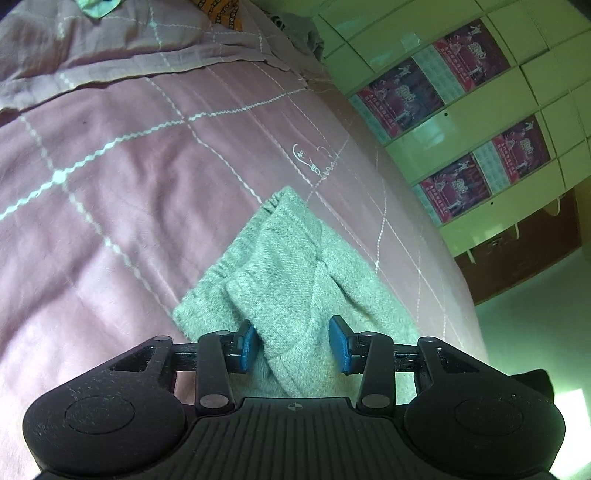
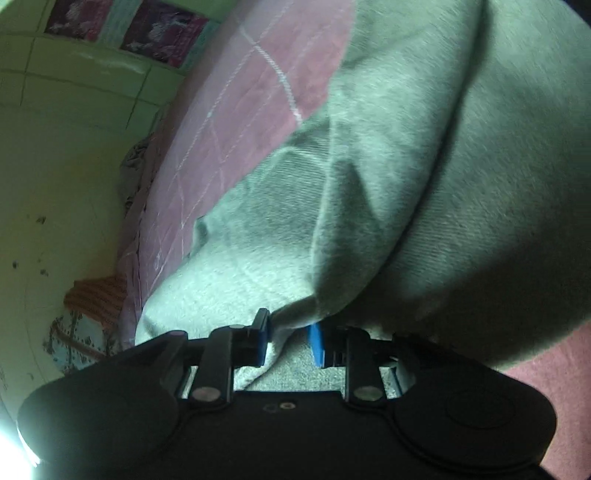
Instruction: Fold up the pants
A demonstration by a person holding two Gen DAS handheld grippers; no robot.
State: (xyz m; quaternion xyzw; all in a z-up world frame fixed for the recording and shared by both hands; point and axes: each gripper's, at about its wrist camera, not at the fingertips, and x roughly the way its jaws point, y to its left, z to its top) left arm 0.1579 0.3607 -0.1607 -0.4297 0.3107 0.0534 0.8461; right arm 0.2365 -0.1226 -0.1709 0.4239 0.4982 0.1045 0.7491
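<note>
Light grey pants [image 1: 291, 266] lie on a pink quilted bedspread [image 1: 110, 184]. In the left wrist view a folded leg end lies between the blue pads of my left gripper [image 1: 293, 343]; the jaws stand open around the cloth, with gaps on both sides. In the right wrist view the pants [image 2: 424, 166] fill most of the frame, with one layer lifted and draped over. My right gripper [image 2: 290, 341] has its blue pads close together with a fold of the grey cloth between them.
The bed's edge [image 1: 454, 266] curves along the right, beside green tiled wall with red posters [image 1: 461, 110]. A rumpled sheet and grey clothes [image 1: 295, 33] lie at the far end. A yellowish wall [image 2: 66, 166] stands left of the bed.
</note>
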